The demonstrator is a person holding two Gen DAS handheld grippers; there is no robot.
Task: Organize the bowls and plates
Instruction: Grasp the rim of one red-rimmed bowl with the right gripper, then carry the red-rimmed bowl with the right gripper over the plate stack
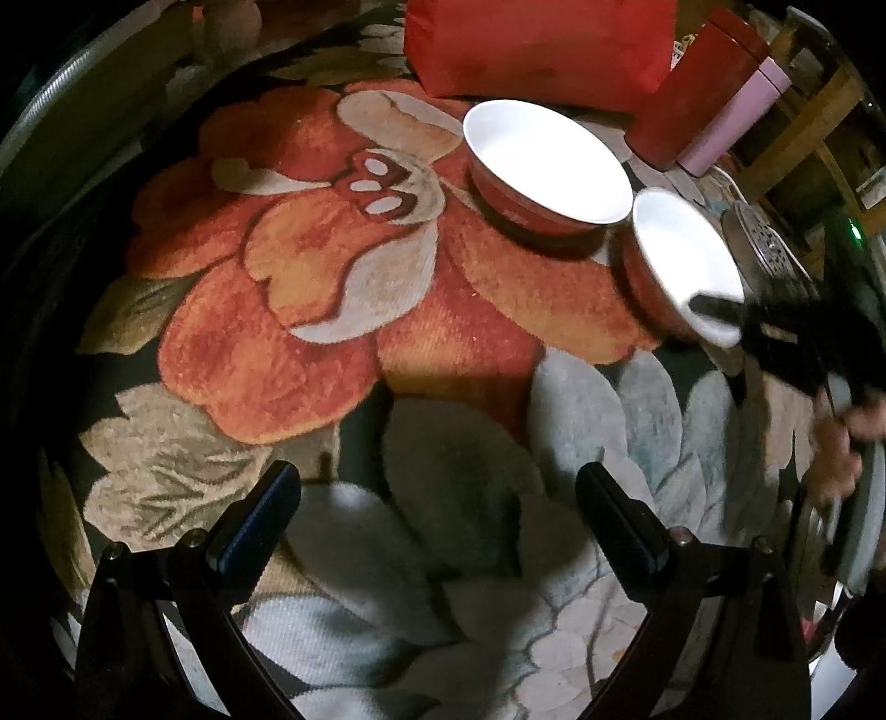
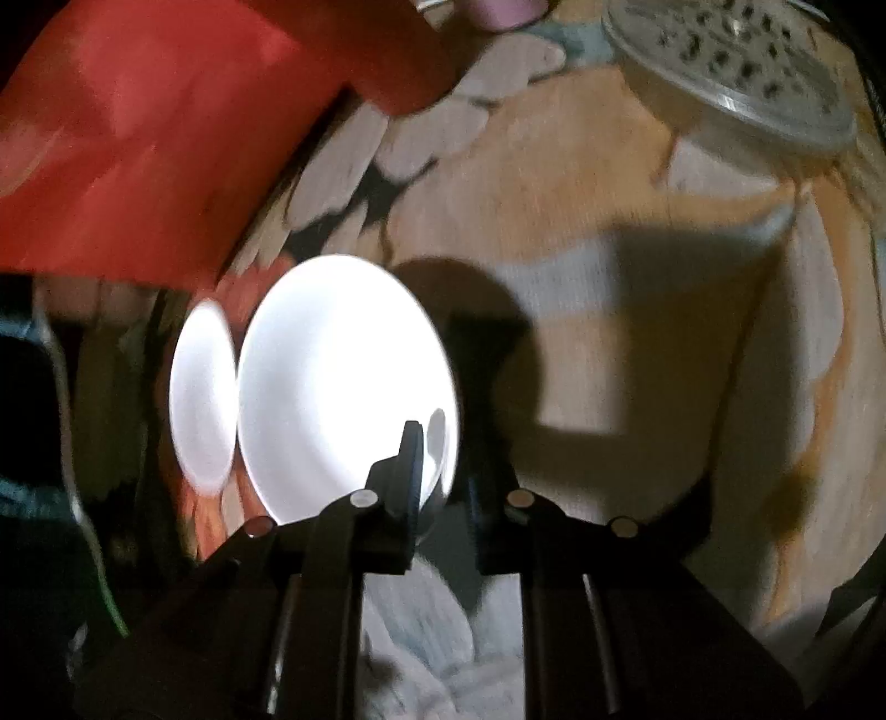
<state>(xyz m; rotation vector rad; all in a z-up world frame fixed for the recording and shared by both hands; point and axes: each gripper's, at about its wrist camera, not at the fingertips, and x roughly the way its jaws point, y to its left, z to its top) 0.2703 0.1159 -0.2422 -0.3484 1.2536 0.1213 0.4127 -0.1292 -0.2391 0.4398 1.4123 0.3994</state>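
1. Left wrist view: my left gripper hangs over the flowered rug, its fingers spread wide with only carpet between them.
2. Ahead of it on the rug sits the larger bowl, red outside, white inside, upright and holding nothing that I can see.
3. Just to its right is the smaller bowl, also red with a white interior and empty, tilted a little toward the camera.
4. My right gripper comes in from the right edge, and one black finger lies across the smaller bowl's near rim.
5. Right wrist view: the pads of my right gripper are pinched on that rim, one finger inside the white hollow and the other outside against the wall.
6. The smaller bowl glows blown-out white here; the larger bowl shows just beside it on the left, and whether they touch I cannot tell.
7. Behind the bowls stand a red cushion, a red canister and a pink canister.
8. To the right lies a perforated metal lid, flat on the rug.
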